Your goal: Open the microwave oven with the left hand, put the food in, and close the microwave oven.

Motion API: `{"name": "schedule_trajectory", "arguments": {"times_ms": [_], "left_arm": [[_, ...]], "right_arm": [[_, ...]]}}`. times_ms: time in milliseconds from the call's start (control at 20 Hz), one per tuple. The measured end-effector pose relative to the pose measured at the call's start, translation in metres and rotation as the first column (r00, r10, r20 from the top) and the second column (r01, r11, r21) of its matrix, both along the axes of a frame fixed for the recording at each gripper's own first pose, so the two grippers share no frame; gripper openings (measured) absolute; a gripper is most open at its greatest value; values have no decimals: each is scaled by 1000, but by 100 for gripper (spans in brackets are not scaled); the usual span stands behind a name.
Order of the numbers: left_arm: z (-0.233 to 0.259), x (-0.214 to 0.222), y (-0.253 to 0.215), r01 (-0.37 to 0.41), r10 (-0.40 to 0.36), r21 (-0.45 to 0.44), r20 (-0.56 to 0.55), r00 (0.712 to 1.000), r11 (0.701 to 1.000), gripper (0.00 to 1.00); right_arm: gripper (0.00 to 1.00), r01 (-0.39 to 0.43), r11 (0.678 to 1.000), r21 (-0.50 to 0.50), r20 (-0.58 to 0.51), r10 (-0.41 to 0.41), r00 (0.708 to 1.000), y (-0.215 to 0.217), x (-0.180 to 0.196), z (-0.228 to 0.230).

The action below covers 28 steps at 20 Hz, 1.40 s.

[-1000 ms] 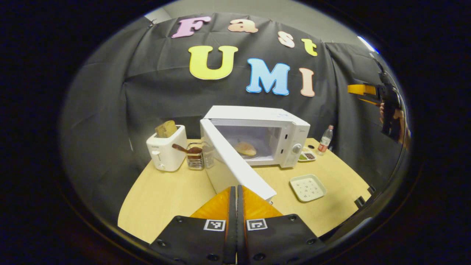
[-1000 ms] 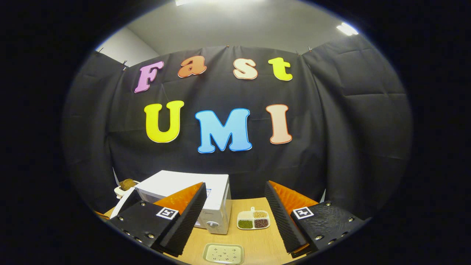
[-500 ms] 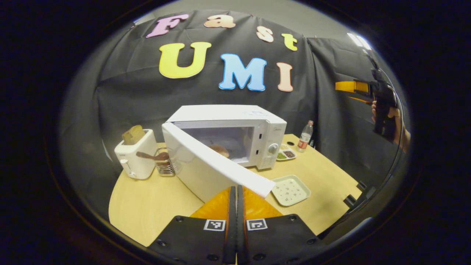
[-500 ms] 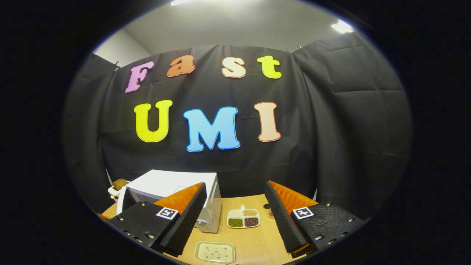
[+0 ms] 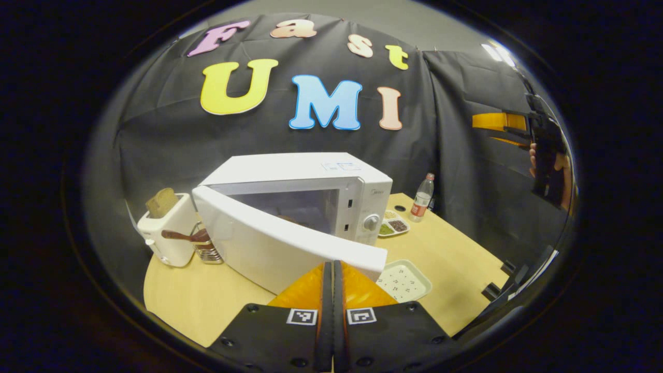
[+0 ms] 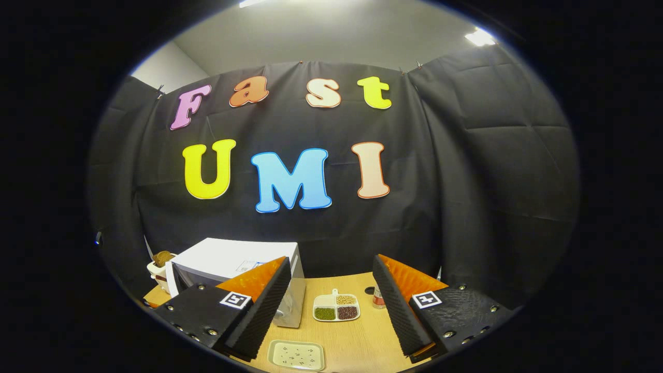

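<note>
The white microwave [image 5: 295, 166] stands mid-table, its door [image 5: 269, 243] part-way open and angled toward me. Past the door's top edge I make out little of the food in the cavity. My left gripper [image 5: 332, 267] is shut on nothing, its tips against the door's outer face near the free edge. Far off at the right a hand holds my right gripper [image 5: 492, 130] high in the air. In the right gripper view that gripper [image 6: 329, 274] is open and empty, well above the table, with the microwave [image 6: 233, 256] at lower left.
Left of the microwave are a white toaster [image 5: 166, 228] with bread and a wire rack [image 5: 204, 251] holding a spoon. To its right: a divided dish of beans [image 5: 392, 226], a water bottle [image 5: 422, 198] and a white square plate [image 5: 404, 280] on the wooden table [image 5: 207, 305].
The door has swung from wide open toward the microwave's front, with my shut left gripper following against it. My right gripper stayed open and high, drifting slightly right.
</note>
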<state>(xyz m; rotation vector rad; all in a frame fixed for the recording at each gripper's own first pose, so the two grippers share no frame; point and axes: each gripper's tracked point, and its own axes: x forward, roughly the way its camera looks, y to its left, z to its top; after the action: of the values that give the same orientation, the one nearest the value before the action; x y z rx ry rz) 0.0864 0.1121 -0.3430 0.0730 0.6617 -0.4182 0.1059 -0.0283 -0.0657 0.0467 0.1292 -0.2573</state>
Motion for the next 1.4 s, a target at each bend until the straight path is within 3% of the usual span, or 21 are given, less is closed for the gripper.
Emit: {"name": "schedule_trajectory", "arguments": {"times_ms": [550,1000,1400], "left_arm": [[-12,55,-61,72,-71,-8,17,997,997,7],[-31,102,-96,-7,7,-65,0,1000,998,7],[-37,140,-113,-4,5,-64,5,1000,998,7]], "right_arm": [[97,85,996,10,-16,-85,996,-44,-4,-7],[97,155,988,0,-19,-155,988,-73,-21,-10],[97,168,986,-18,-23,-168,985,-82,-24,-10]]}}
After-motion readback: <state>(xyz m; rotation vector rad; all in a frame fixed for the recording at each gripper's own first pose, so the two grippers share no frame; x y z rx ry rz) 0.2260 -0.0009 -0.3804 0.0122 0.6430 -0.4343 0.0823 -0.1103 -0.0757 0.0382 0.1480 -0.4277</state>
